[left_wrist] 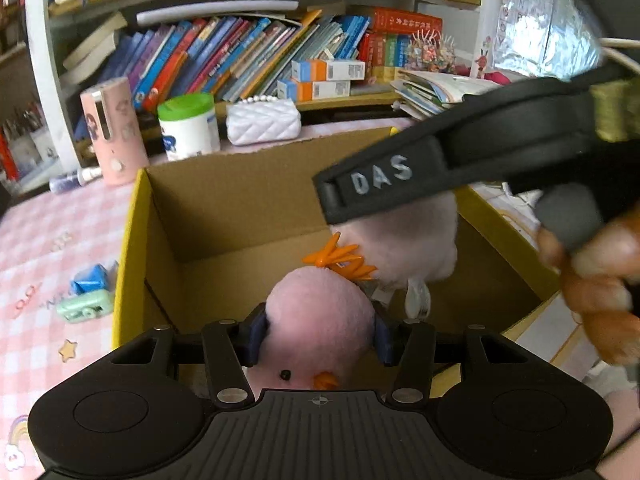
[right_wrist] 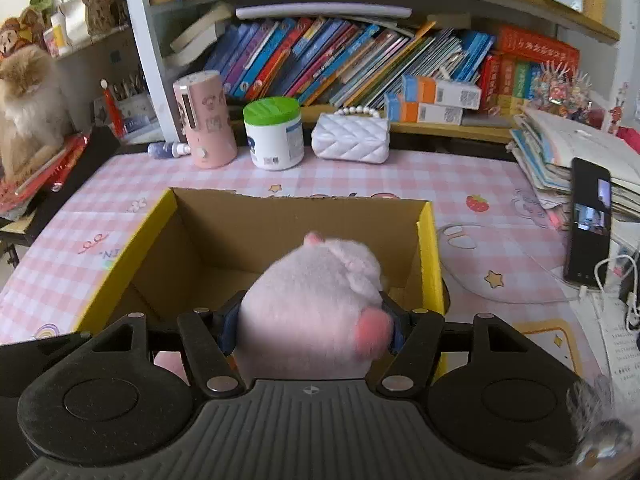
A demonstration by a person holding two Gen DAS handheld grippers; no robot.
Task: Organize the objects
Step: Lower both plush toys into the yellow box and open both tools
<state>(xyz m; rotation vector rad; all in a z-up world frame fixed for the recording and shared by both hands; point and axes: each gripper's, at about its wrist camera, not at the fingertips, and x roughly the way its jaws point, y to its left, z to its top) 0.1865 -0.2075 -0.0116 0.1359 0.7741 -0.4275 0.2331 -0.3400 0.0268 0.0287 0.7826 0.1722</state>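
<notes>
Left hand-held gripper is pinching a pink plush chick with an orange comb, hanging over the open cardboard box on the checked bench. Right hand-held gripper is squeezing a pink plush pig above the same box's near right corner.

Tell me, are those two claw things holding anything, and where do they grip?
Yes. The left gripper squeezes a pink plush chick by the sides of its head; the right gripper squeezes a pink plush pig across its body, over the cardboard box.
</notes>
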